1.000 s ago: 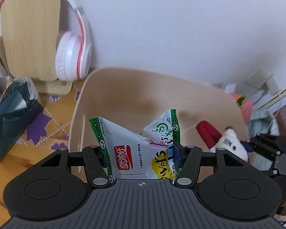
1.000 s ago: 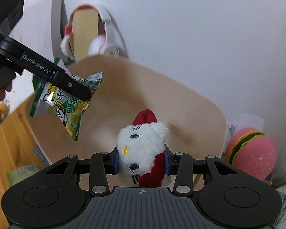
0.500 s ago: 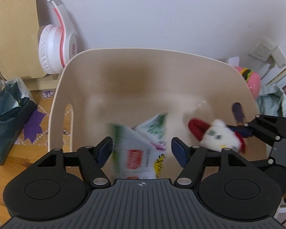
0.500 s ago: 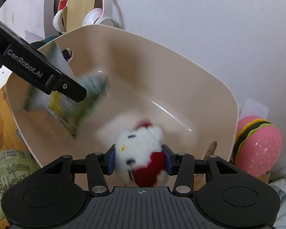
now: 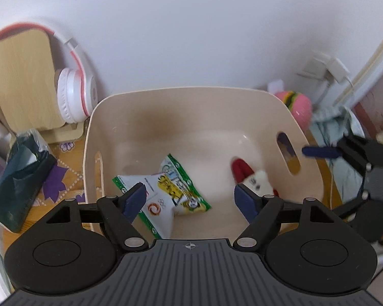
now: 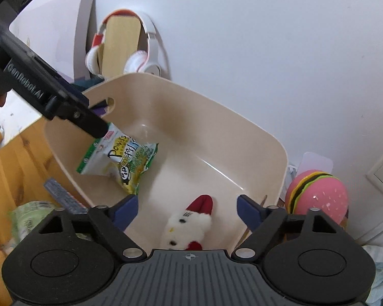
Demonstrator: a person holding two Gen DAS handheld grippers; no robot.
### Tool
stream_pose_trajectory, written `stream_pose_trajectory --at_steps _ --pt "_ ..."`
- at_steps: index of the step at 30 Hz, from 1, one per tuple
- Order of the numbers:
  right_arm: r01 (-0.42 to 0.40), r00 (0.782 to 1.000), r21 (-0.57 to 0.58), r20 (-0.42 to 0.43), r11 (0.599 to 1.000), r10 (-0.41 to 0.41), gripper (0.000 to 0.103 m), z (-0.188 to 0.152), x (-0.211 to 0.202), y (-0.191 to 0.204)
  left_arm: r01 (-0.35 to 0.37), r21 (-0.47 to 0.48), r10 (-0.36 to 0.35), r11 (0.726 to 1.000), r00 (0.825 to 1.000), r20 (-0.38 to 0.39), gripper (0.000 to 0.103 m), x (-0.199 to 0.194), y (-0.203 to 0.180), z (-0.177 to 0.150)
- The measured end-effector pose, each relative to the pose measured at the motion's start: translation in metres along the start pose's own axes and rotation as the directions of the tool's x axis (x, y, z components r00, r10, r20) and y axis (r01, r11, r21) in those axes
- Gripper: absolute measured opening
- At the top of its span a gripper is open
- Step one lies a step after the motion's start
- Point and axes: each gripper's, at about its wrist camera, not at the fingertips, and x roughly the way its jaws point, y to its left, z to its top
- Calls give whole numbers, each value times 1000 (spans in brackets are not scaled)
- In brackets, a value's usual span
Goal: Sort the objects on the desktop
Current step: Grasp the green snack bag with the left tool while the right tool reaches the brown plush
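A beige plastic bin (image 5: 181,94) (image 6: 242,125) stands against the white wall. A green and white snack bag (image 5: 166,191) (image 6: 120,155) lies on its floor at the left. A white plush cat with a red bow (image 5: 252,176) (image 6: 189,221) lies on its floor at the right. My left gripper (image 5: 189,199) is open and empty above the bin; it also shows in the right wrist view (image 6: 63,102). My right gripper (image 6: 186,209) is open and empty above the plush; it also shows in the left wrist view (image 5: 344,153).
White and red headphones (image 5: 74,94) hang on a wooden stand (image 5: 20,76) left of the bin. A dark green pack (image 5: 15,178) lies on the wooden desk at the left. A pink burger toy (image 6: 316,196) sits right of the bin. A green packet (image 6: 30,216) lies on the desk.
Both grippers opened. The snack bag dropped from the left gripper and the plush from the right into the bin. Both grippers rose above the bin.
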Motion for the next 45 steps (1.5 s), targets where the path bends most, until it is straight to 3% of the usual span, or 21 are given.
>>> stream_pose_trajectory --at_steps 4,9,15,19,23,27,34,41,45 --pt "-3 1000 20 21 1000 3 87 -12 -20 3 1 136 1 991 1000 -15 78 -14 -10 -16" --pt "0 1000 46 21 999 -1 95 -34 -39 7 3 323 16 947 998 -56 78 -25 -23 -47" --pt "16 999 141 -40 990 -10 100 -76 -55 25 31 548 46 836 991 -127 78 -24 -44 -88" --pt "43 995 258 -101 965 -17 101 -104 -55 42 35 644 82 764 985 -150 78 -20 -54 -108" --pt "70 987 408 -159 910 -5 101 -131 -56 57 28 673 105 739 982 -156 78 -18 -58 -116" --pt "96 972 577 -228 811 47 101 -152 -51 67 12 694 122 719 982 -144 79 -15 -61 -117" --pt "122 972 717 -225 686 62 99 -163 -47 83 12 756 125 655 984 -125 82 -10 -68 -125" --pt "150 971 777 -233 611 59 99 -155 -36 99 101 798 68 594 982 -175 86 3 -76 -130" --pt "186 965 779 -258 599 36 98 -147 -26 110 143 805 43 576 978 -205 86 14 -78 -132"
